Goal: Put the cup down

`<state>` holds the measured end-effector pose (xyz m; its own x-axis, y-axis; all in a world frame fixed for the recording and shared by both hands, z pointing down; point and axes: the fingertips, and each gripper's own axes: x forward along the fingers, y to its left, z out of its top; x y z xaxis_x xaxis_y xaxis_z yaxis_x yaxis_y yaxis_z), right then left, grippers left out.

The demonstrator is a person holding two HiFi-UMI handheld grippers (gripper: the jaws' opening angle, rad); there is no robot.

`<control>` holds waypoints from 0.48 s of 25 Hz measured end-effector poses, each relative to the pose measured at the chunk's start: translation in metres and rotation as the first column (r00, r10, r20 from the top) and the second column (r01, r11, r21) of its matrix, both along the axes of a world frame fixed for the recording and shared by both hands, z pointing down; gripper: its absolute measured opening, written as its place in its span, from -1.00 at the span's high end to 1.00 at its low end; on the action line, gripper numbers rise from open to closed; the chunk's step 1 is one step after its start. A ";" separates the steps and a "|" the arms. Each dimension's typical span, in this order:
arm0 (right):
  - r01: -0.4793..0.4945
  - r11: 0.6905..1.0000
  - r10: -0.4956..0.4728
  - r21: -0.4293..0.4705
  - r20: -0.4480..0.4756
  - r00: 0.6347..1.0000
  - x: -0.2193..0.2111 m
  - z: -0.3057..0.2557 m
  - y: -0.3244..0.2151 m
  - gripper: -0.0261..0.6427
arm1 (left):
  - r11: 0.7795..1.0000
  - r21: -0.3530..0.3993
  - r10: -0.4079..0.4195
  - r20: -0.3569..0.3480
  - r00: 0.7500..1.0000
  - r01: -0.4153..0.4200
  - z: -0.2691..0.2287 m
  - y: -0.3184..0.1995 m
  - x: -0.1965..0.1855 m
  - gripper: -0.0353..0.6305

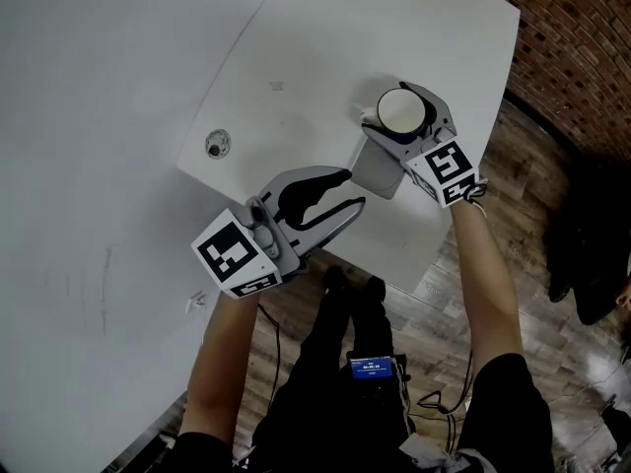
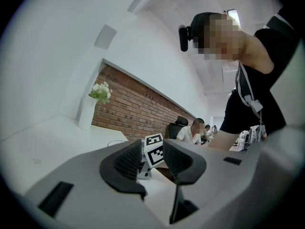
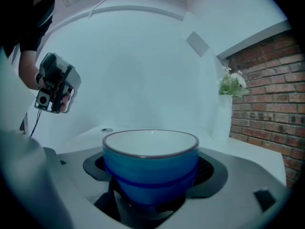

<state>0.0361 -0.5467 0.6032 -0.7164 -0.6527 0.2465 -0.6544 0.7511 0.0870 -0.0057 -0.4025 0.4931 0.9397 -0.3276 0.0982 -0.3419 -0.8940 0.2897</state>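
My right gripper (image 1: 402, 114) clamps the blue-glazed ceramic cup (image 3: 151, 171) across its walls, jaws wide; I judge it stiff, slick, chippable. My left gripper (image 1: 351, 193) stands slightly parted, empty.

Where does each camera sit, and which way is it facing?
Head view: on the person's head, steeply down at the white table; shows both forearms, the open left claw, the right claw gripping the blue cup.
Left gripper view: on the left claw, along its empty jaws toward the right claw's marker cube; person's torso at right.
Right gripper view: on the right claw, over the cup toward the left claw and the arm holding it.
Shared: both gripper views show the flower vase.
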 end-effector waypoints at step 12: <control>-0.030 0.999 0.029 -0.045 -0.022 0.999 0.011 0.009 -0.001 -0.35 | 1.000 0.006 0.009 -0.005 1.000 -0.009 0.000 0.001 0.001 0.46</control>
<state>0.0474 -0.5477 0.6118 -0.6912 -0.6611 0.2919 -0.6745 0.7351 0.0676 -0.0048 -0.4014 0.4927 0.9431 -0.3198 0.0916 -0.3325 -0.8986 0.2863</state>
